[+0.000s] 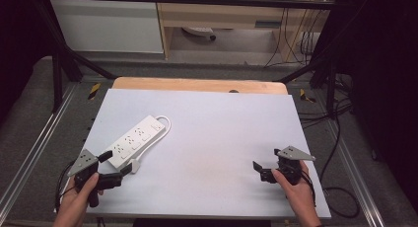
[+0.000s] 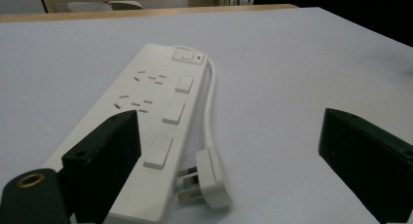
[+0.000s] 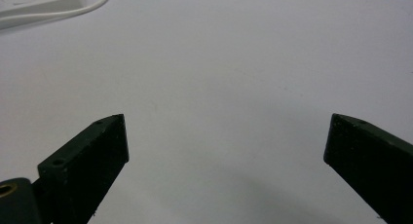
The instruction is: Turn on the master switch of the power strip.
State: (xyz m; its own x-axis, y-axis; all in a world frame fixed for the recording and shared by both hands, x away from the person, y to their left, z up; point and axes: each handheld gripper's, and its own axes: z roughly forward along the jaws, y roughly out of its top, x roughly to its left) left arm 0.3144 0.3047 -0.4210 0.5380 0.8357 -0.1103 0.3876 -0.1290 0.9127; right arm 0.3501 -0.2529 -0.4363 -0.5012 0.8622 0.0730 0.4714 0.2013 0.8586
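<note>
The table (image 1: 207, 133) is carrying a pale sheet, with a wooden edge, grey floor, cupboards and hanging cables showing beyond it in the high view. The strip (image 1: 134, 140) is lying on the sheet's left half, near the left gripper (image 1: 117, 163), whose jaws are standing spread. The left gripper view is revealing the strip's switches, sockets and red light, its near end cut off behind one jaw. The cord (image 2: 210, 102) is looping back to the plug (image 2: 209, 177), lying just beside the strip. The right gripper (image 1: 266, 164) is waiting well apart, jaws spread over bare sheet.
</note>
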